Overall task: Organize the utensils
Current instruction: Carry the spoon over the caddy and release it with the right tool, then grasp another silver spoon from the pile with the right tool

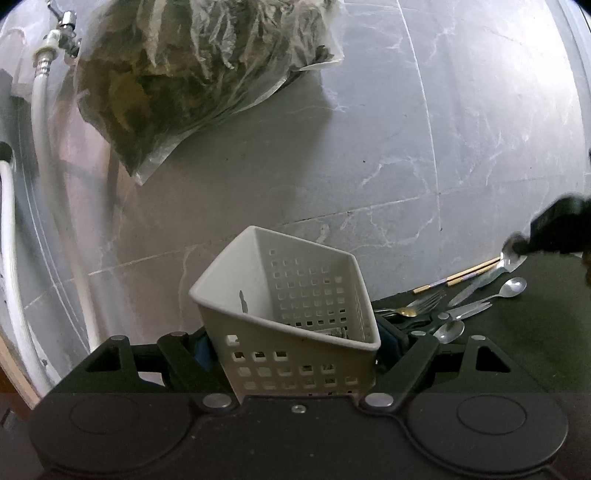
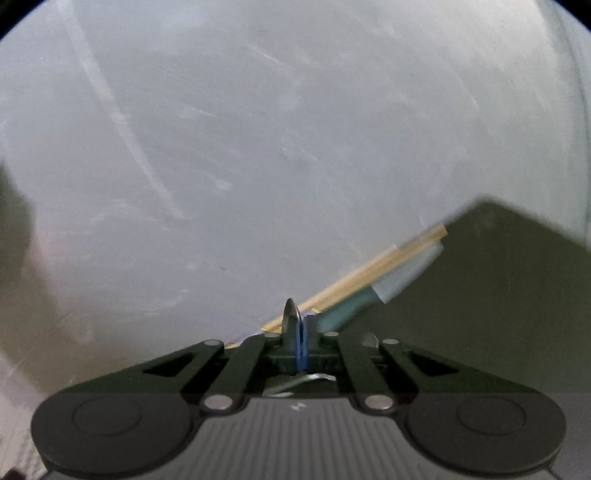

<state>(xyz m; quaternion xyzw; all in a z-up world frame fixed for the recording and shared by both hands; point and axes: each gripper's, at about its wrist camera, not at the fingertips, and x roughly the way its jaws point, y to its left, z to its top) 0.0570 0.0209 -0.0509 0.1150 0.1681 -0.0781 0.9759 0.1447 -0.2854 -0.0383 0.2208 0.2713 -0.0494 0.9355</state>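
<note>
My left gripper (image 1: pixel 295 341) is shut on a white perforated plastic basket (image 1: pixel 291 299) and holds it tilted. Beyond it, on a dark mat (image 1: pixel 517 332), lie a fork (image 1: pixel 424 301), two spoons (image 1: pixel 511 288) (image 1: pixel 448 330), a teal-handled knife (image 1: pixel 476 286) and wooden chopsticks (image 1: pixel 458 277). My right gripper (image 1: pixel 517 245) shows at the right edge, shut on a spoon (image 1: pixel 513 258). In the right wrist view the right gripper (image 2: pixel 301 328) is shut on that spoon (image 2: pixel 290 314), seen edge-on, its handle (image 2: pixel 303 380) running back under the fingers. The chopsticks (image 2: pixel 369 273) and knife (image 2: pixel 351 308) lie blurred behind.
A clear plastic bag of dark leaves (image 1: pixel 199 66) lies on the grey marble floor (image 1: pixel 443 129). White hoses (image 1: pixel 44 155) and a tap fitting (image 1: pixel 62 33) run along the left. The mat's corner (image 2: pixel 491 206) shows in the right wrist view.
</note>
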